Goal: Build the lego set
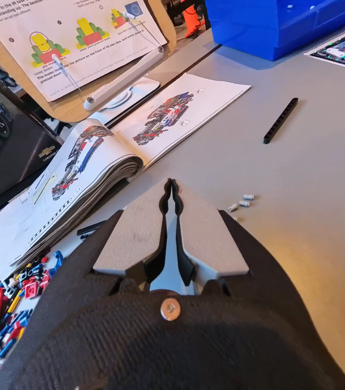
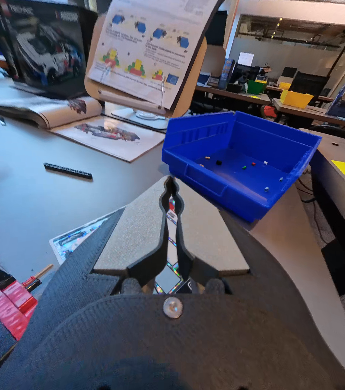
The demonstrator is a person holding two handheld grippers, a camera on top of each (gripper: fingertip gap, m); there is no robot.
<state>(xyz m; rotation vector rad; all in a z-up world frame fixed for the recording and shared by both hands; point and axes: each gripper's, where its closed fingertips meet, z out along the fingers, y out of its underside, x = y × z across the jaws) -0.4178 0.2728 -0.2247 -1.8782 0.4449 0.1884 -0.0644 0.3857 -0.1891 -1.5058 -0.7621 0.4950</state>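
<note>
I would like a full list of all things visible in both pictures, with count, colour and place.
black holed beam: one, black, flat on the grey table, alone.
small connector pins: at least three, light grey, on table right of left gripper.
instruction booklet: one, white, lying open.
loose lego pieces: many, red, blue, black, yellow, near left corner.
set box: one, black, standing at left.
instruction sheet on stand: one, white, behind booklet.
blue bin: one, blue, holds a few tiny pieces.
sticker sheet: one, shiny, under right gripper.
left gripper: shut, empty.
right gripper: shut, empty.
</note>
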